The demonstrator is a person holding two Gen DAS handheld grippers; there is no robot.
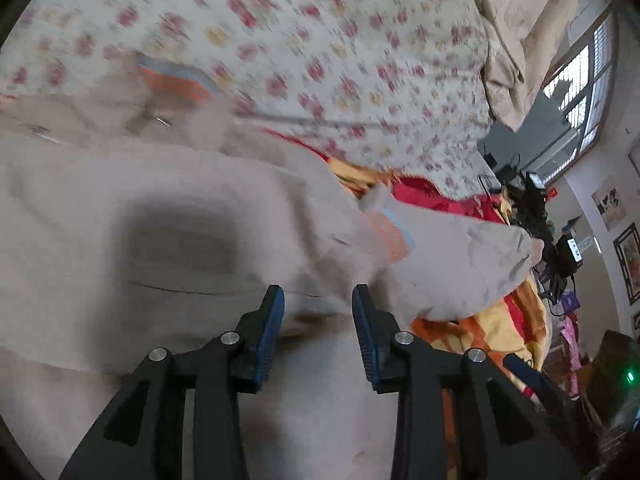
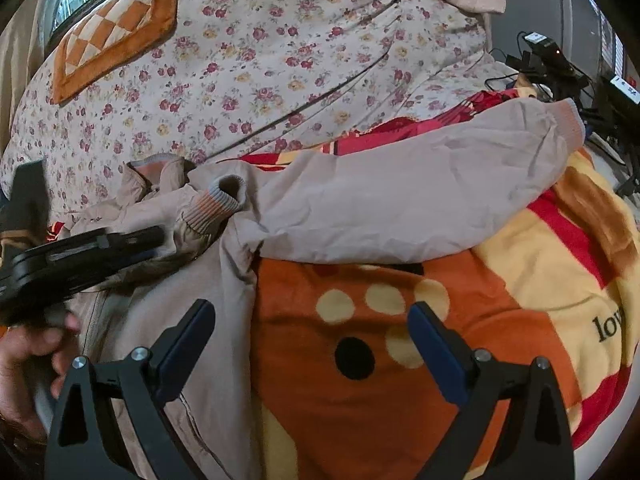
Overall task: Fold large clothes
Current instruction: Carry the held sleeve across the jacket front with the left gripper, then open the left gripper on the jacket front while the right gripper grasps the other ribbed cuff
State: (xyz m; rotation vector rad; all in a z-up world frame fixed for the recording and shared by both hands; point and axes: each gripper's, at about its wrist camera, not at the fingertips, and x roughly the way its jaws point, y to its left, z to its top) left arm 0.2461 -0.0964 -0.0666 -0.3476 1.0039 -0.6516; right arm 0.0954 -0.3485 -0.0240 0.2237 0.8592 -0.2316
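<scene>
A beige jacket [image 2: 400, 192] with striped ribbed cuffs lies spread on a blanket. One sleeve stretches right to its cuff [image 2: 570, 122]. The other cuff [image 2: 218, 200] lies folded in over the body, near the collar [image 2: 154, 170]. In the left wrist view the jacket [image 1: 120, 220] fills the left and middle, with a sleeve and cuff [image 1: 394, 236] to the right. My left gripper [image 1: 318, 300] hovers over the fabric, its blue pads [image 1: 272, 324] apart with nothing pinched. It also shows in the right wrist view as the left gripper [image 2: 158, 240], beside the folded cuff. My right gripper [image 2: 311, 312] stands wide open over the jacket's edge and the blanket.
The orange, yellow and red blanket [image 2: 520, 280] lies on a floral sheet [image 2: 260, 60]. An orange checkered cushion [image 2: 112, 28] sits at the back left. Dark camera gear and cables [image 2: 552, 60] stand off the right edge. A hand [image 2: 28, 356] holds the left gripper.
</scene>
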